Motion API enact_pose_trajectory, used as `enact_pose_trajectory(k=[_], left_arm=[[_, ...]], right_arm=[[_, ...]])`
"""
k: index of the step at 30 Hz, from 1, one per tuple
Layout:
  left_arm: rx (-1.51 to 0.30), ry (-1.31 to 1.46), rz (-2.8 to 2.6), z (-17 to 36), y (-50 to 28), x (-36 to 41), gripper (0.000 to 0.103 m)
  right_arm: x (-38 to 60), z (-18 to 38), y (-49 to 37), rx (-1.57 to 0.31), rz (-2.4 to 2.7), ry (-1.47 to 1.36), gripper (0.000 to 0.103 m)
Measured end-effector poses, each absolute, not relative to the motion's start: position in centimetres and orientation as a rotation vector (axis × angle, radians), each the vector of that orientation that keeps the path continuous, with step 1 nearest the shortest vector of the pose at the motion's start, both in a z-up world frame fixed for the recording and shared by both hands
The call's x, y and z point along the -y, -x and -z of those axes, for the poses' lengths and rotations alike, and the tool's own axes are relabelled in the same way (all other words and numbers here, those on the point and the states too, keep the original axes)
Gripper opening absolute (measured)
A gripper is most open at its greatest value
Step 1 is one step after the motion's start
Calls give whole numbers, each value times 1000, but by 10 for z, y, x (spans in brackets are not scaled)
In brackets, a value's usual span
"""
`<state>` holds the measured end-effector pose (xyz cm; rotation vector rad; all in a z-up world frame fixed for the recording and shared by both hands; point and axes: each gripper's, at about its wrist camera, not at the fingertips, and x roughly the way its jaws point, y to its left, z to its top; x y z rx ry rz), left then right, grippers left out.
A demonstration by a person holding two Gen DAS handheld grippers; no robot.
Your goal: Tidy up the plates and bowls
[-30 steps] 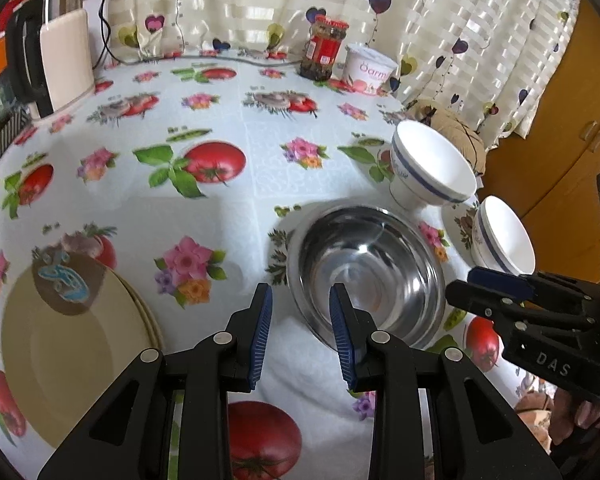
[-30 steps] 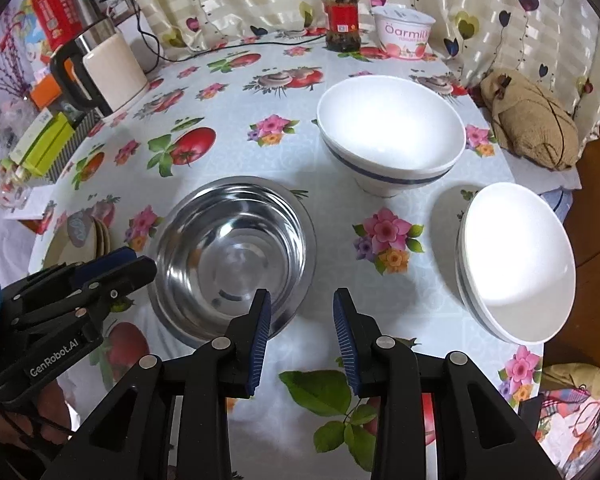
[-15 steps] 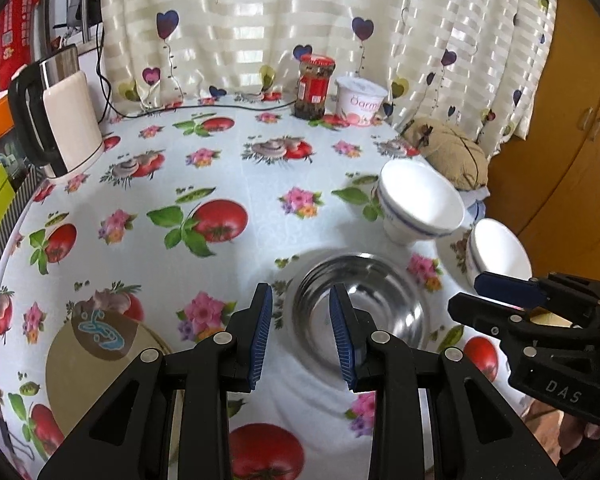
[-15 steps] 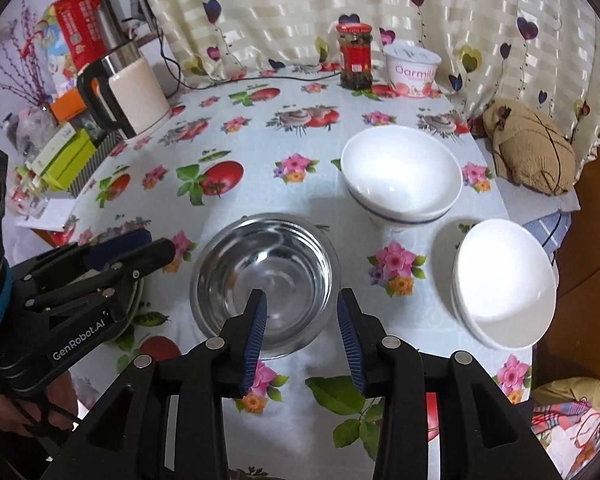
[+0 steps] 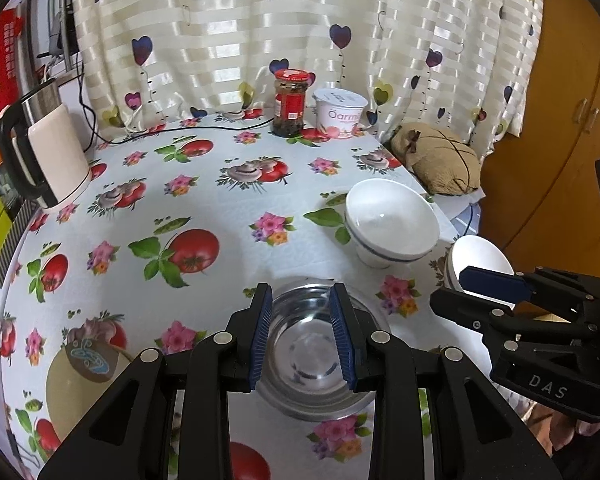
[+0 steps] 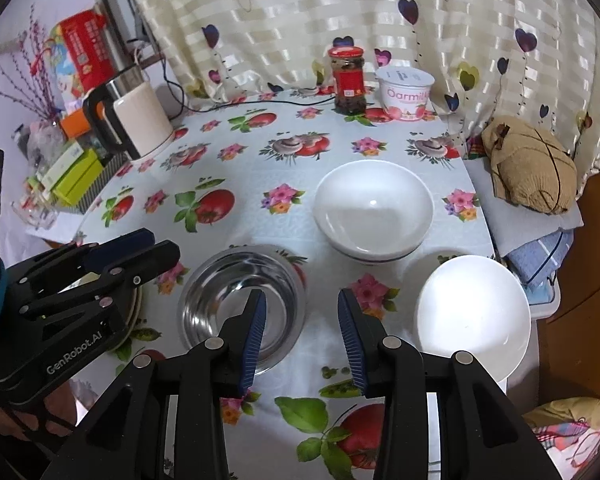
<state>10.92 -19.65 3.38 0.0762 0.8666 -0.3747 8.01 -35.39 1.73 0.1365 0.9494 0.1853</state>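
Observation:
A steel bowl (image 5: 312, 360) (image 6: 240, 304) stands empty near the front of the flowered table. Behind it to the right is a stack of white bowls with a blue band (image 5: 392, 224) (image 6: 374, 208). More white bowls (image 5: 476, 260) (image 6: 472, 320) sit at the table's right edge. Beige plates (image 5: 76, 392) lie at the front left. My left gripper (image 5: 300, 296) (image 6: 160, 242) hovers open above the steel bowl, holding nothing. My right gripper (image 6: 301, 300) (image 5: 464, 292) hangs open over the cloth between the steel bowl and the edge bowls, also holding nothing.
A kettle (image 5: 48, 152) stands at the back left. A red-lidded jar (image 5: 290, 104) and a yogurt tub (image 5: 340, 114) are by the curtain. A brown bundle (image 5: 436, 160) lies past the table's right edge, and boxes (image 6: 76, 176) crowd the left.
Both grippers have risen and drawn back from the table, so more of it shows. The right jaws stand slightly wider. The bowls and plates have not moved.

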Motion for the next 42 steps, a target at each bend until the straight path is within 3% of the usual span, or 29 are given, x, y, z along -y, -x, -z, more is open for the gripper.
enact_pose_trajectory(k=[34,42], left_arm=[[-965,52,499,-15,-167,235,31],[-993,49,501,-4,-182,252,31]], right_arm=[[416,-3,-130,-946,-89,-214,36],[431,6,-142,-958,-59,-236,30]])
